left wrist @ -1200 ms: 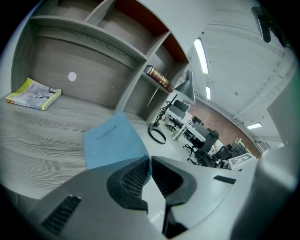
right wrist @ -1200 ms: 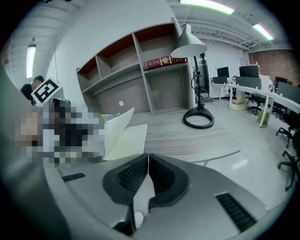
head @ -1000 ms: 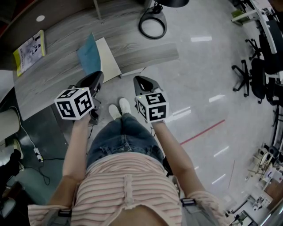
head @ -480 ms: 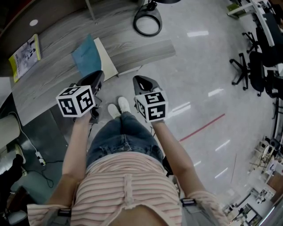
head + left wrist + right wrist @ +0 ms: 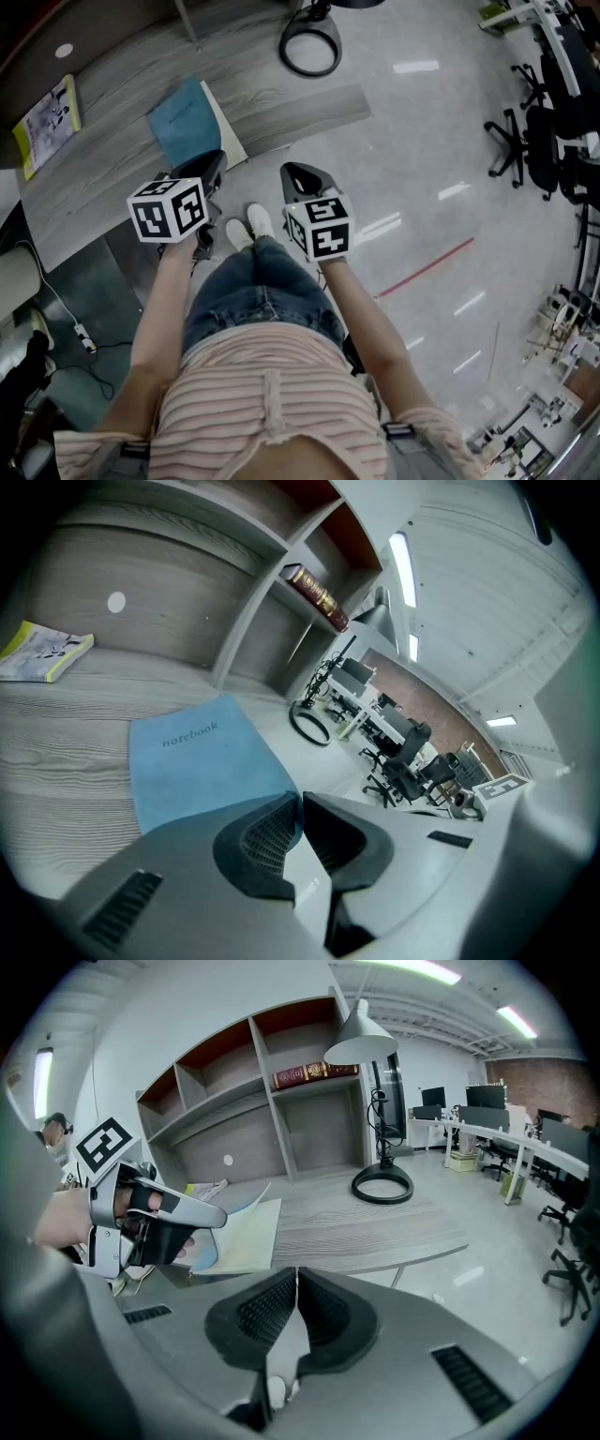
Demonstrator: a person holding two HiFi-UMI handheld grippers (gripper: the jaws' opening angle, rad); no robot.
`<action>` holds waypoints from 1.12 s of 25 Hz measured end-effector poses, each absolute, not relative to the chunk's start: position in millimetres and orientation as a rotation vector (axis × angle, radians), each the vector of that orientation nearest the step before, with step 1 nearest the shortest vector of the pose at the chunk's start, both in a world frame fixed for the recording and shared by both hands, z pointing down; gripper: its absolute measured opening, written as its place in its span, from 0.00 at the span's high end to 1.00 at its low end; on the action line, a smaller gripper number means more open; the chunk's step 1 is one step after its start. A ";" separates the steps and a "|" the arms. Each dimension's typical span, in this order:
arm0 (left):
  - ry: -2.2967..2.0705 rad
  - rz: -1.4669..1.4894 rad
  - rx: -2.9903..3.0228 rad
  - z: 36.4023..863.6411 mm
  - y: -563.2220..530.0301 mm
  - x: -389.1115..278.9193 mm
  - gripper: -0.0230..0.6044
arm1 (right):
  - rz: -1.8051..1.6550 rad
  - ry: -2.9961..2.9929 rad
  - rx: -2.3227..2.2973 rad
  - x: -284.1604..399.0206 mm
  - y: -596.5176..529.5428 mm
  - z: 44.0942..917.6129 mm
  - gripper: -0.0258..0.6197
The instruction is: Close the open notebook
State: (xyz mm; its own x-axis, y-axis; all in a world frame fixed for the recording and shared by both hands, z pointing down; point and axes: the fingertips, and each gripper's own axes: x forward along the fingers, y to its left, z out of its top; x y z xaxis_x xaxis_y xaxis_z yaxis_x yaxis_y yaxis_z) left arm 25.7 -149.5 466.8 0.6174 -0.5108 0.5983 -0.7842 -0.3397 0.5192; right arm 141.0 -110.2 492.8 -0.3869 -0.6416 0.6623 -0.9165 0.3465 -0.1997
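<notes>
Left gripper view: thin blue soft-cover notebook (image 5: 192, 757), judged light, floppy; left gripper (image 5: 298, 797) fingers pinch cover edge, frame ctr, apt hold; right gripper (image 5: 296, 1274) fingers pressed together, empty.

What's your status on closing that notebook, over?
Left gripper shut on blue cover; right gripper shut, empty. Notebook part open, cover lifted over pages. Yellow booklet and lamp base lie apart, not in the way.

The notebook (image 5: 185, 124) lies half open near the front edge of the grey wood-grain bench (image 5: 300, 103). Its blue cover (image 5: 202, 757), printed "notebook", is lifted and curved above the cream pages (image 5: 246, 1232), which lie flat.
</notes>
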 end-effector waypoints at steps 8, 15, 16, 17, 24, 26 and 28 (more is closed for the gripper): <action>-0.985 0.457 2.002 482.2 -154.0 33.7 0.91 | 0.787 -2.118 1.366 144.4 -115.1 499.5 0.93; -0.957 0.498 1.980 495.8 -157.4 39.6 0.91 | 0.802 -2.099 1.373 147.1 -118.4 504.5 0.93; -0.954 0.503 1.977 497.1 -158.1 41.6 0.91 | 0.803 -2.096 1.373 148.5 -119.0 505.0 0.93; -0.951 0.507 1.975 498.4 -158.8 43.5 0.91 | 0.805 -2.095 1.372 149.6 -119.6 505.6 0.93; -0.939 0.530 1.970 507.3 -161.0 48.4 0.91 | 0.826 -2.081 1.363 148.9 -119.3 512.5 0.93; -0.934 0.536 1.969 508.5 -160.9 49.9 0.91 | 0.828 -2.078 1.361 149.1 -119.2 513.4 0.93; -0.928 0.542 1.969 509.7 -161.0 51.4 0.91 | 0.837 -2.078 1.360 148.4 -119.1 512.6 0.93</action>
State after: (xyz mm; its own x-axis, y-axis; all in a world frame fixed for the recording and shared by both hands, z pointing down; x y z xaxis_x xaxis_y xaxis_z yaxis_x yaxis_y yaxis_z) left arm 51.4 -161.0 509.7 0.6274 -0.4006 0.6678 -0.7784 -0.3447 0.5246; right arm 148.4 -119.1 512.6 -0.3641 -0.6094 0.7043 -0.9275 0.3064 -0.2144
